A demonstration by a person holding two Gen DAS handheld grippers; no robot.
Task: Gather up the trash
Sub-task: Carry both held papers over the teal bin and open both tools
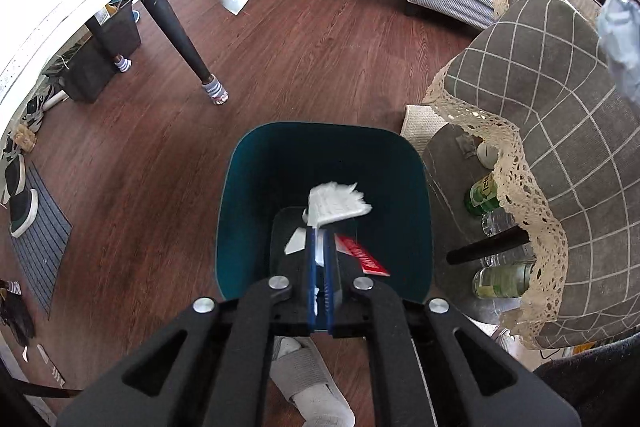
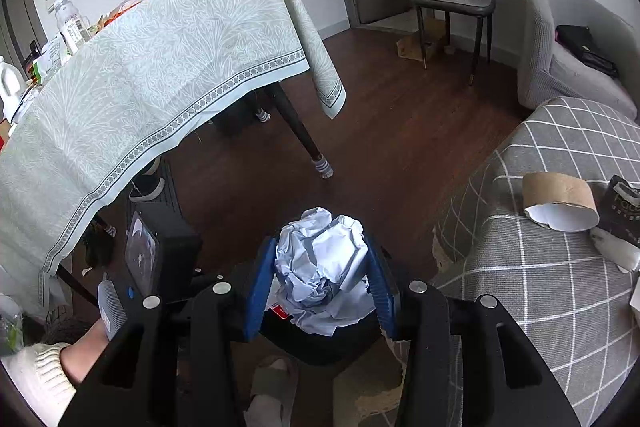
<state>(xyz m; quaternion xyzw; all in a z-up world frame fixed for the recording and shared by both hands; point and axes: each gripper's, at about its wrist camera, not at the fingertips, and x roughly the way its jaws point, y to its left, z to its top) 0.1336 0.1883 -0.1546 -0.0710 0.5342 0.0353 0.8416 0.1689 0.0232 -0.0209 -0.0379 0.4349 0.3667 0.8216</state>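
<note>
My left gripper (image 1: 319, 233) points down into a teal bin (image 1: 248, 163) on the wood floor. Its blue fingers stand a narrow gap apart. A blurred white torn scrap (image 1: 336, 205) sits at their tips and looks loose, not pinched. A red wrapper (image 1: 362, 255) lies inside the bin. My right gripper (image 2: 320, 245) is shut on a crumpled pale blue paper ball (image 2: 320, 267), above the dark bin (image 2: 320, 347). That ball (image 1: 620, 35) also shows at the far right of the left wrist view. A cardboard tube (image 2: 560, 203) lies on the grey checked cloth (image 2: 540, 287).
A dining table under a pale green cloth (image 2: 160, 67) stands left, its dark leg (image 1: 176, 39) near the bin. Bottles (image 1: 504, 281) sit under the low checked table (image 1: 560, 107). Shoes (image 1: 20, 203) rest on a mat. A slippered foot (image 1: 308, 379) is beside the bin.
</note>
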